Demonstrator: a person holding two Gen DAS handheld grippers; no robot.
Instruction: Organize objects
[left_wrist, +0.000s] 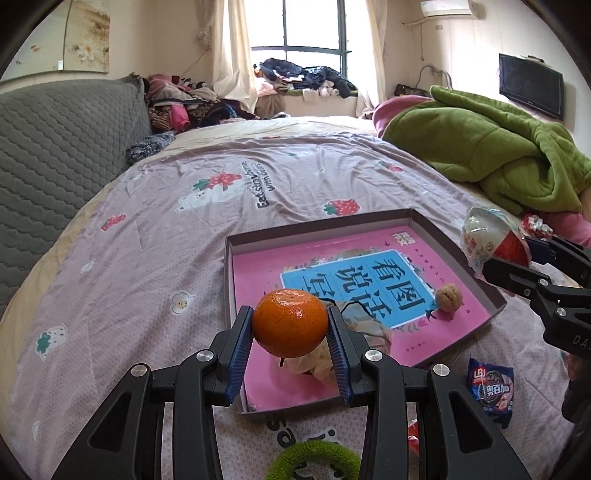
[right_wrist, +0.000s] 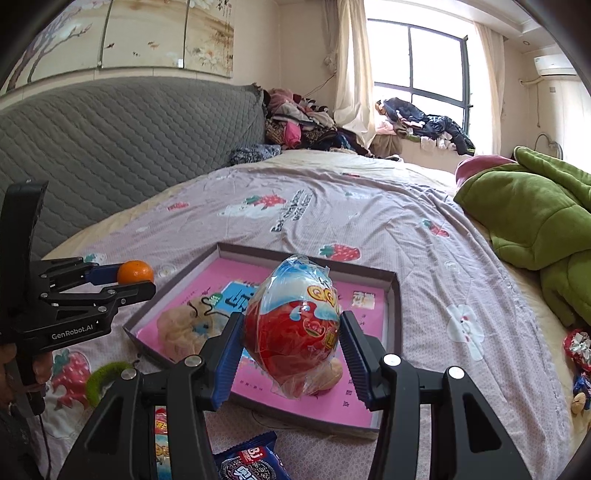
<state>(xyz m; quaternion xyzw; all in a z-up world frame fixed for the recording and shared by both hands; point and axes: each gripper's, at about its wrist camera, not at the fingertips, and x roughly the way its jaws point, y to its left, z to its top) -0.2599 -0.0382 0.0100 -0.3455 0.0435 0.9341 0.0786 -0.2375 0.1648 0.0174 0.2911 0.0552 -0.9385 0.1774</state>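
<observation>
My left gripper (left_wrist: 290, 328) is shut on an orange tangerine (left_wrist: 290, 322) and holds it above the near left corner of a shallow box (left_wrist: 458, 254) with a pink book inside. My right gripper (right_wrist: 291, 339) is shut on a red and white wrapped toy egg (right_wrist: 293, 325), above the box's near side (right_wrist: 393, 295). The egg also shows in the left wrist view (left_wrist: 491, 243), the tangerine in the right wrist view (right_wrist: 135, 272). A walnut (left_wrist: 447, 297) and a beige crumpled bag (right_wrist: 181, 328) lie in the box.
The box rests on a bed with a strawberry-print sheet (left_wrist: 184, 229). A blue biscuit packet (left_wrist: 491, 387) and a green fuzzy ring (left_wrist: 314, 459) lie in front of the box. A green blanket (left_wrist: 487, 147) is heaped at the right, a grey headboard (left_wrist: 55, 147) at the left.
</observation>
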